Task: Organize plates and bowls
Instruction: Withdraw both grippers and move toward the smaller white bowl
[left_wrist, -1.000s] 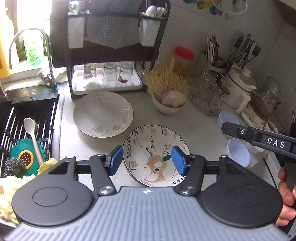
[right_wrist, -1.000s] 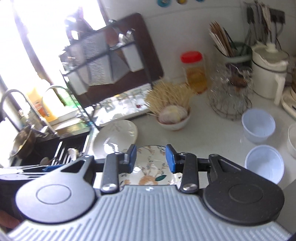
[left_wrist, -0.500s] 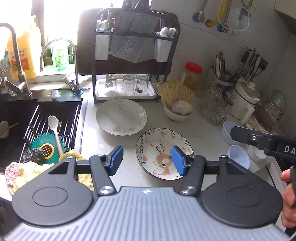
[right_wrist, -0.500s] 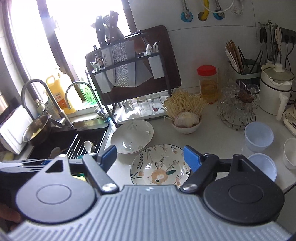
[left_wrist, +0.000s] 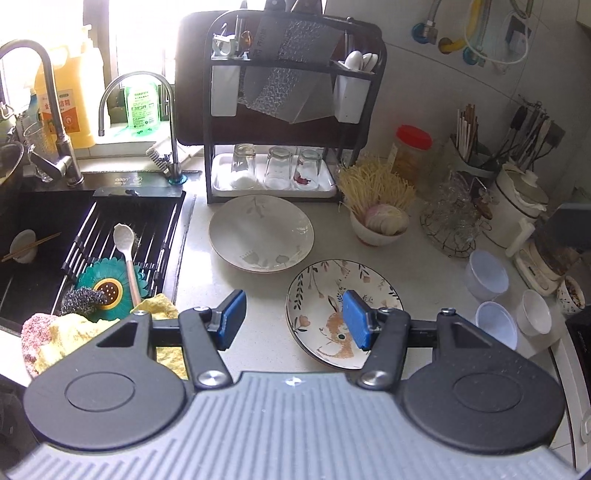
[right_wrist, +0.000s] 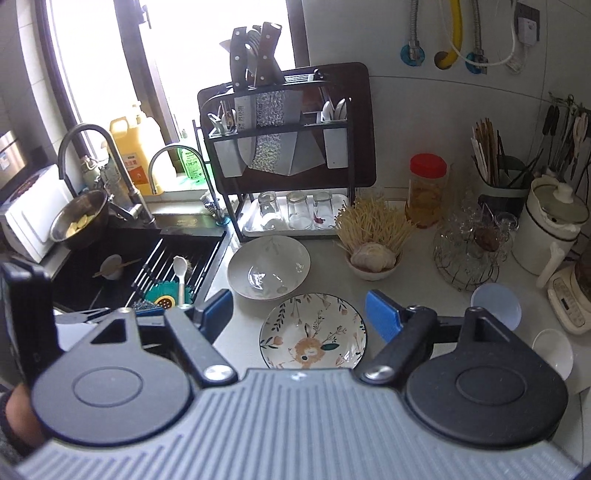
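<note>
Both tongs apparently empty above deer plate (right_wrist: 313, 334)

The pale countertop (left_wrist: 236, 288) carries a deer-patterned plate (left_wrist: 317, 295) beside a white plate (left_wrist: 260, 232).

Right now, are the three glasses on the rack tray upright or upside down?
Upside down. The three glasses stand mouth-down on the white tray, with their thick bases on top.

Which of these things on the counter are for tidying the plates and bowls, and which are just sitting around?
For the job:
- deer plate
- white leaf bowl
- small plastic bowls
- dish rack

Just lying about:
- red-lidded jar
- chopstick holder
- white pot
- spoon over the sink
</note>
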